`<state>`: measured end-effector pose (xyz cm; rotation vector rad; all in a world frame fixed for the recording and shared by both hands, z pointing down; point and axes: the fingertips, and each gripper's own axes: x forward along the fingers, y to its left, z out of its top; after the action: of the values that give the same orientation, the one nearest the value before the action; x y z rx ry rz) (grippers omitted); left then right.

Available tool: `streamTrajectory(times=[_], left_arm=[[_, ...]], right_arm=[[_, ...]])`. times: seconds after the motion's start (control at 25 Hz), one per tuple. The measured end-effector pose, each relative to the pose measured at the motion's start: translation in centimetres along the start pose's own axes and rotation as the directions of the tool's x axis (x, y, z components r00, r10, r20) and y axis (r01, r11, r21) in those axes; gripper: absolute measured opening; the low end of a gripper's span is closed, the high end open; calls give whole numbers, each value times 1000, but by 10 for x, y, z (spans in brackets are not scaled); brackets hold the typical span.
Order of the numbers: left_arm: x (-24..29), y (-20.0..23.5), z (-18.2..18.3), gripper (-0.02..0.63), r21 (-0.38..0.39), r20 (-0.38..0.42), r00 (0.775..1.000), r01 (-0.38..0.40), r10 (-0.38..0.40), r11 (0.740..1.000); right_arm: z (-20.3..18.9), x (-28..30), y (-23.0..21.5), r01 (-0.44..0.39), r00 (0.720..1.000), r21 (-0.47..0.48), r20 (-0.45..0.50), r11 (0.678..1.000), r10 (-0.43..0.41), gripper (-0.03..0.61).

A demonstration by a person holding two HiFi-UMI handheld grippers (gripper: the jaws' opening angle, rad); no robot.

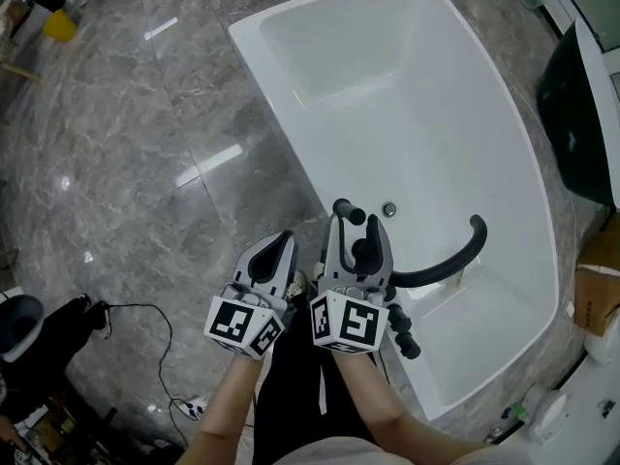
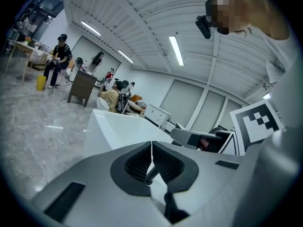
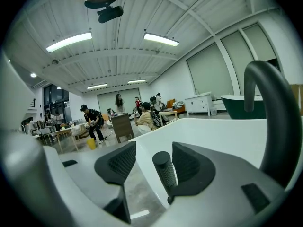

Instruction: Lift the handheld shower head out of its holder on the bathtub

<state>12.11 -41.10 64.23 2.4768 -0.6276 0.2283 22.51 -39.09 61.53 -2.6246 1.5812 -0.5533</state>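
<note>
Grey marble flooring (image 1: 126, 143) is seen around a white bathtub (image 1: 436, 114), and the work is set at its near rim. The right tongs (image 3: 152, 156) are spread wide. The black ribbed stem of the handheld shower head (image 3: 166, 174) is framed upright between the pads, close to the right-hand one but not pinched from both sides. Whether that pad is touched cannot be told. The wide opening is judged to serve for straddling the stem before a grip is taken, since the shower head is not yet lifted and its holder is hidden beneath the tongs. The left tongs (image 2: 151, 161) are pressed together on nothing and are held just beside the right ones, off the tub's edge, apparently in reserve. Both tools are pointed away from the body and slightly downward, side by side, with the forearms (image 1: 378, 410) stretched forward from the lower edge of the head view. Beyond the stem, a curved black spout (image 1: 455, 260) is arched over the basin.
</note>
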Motion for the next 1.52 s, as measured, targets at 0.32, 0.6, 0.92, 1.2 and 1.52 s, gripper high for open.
streamTrajectory(times=[0.32, 0.6, 0.92, 1.2, 1.52], left_arm=[[12, 27, -35, 14, -25, -55, 998, -26, 24, 999], [27, 42, -58, 14, -52, -59, 998, -37, 34, 998], [39, 52, -70, 14, -55, -63, 998, -34, 30, 998], [44, 49, -80, 14, -65, -84, 996, -41, 35, 997], [47, 38, -77, 14, -59, -84, 996, -30, 25, 998]], right_arm=[[-27, 19, -9, 1, 1000, -1, -6, 1000, -1, 224], [-55, 38, -16, 0, 999, -31, -36, 1000, -1, 222], [-76, 52, -21, 32, 995, -83, -87, 996, -39, 221], [-76, 58, -30, 60, 994, -131, -84, 990, -71, 138], [-77, 59, -32, 62, 992, -126, -103, 990, -76, 135]])
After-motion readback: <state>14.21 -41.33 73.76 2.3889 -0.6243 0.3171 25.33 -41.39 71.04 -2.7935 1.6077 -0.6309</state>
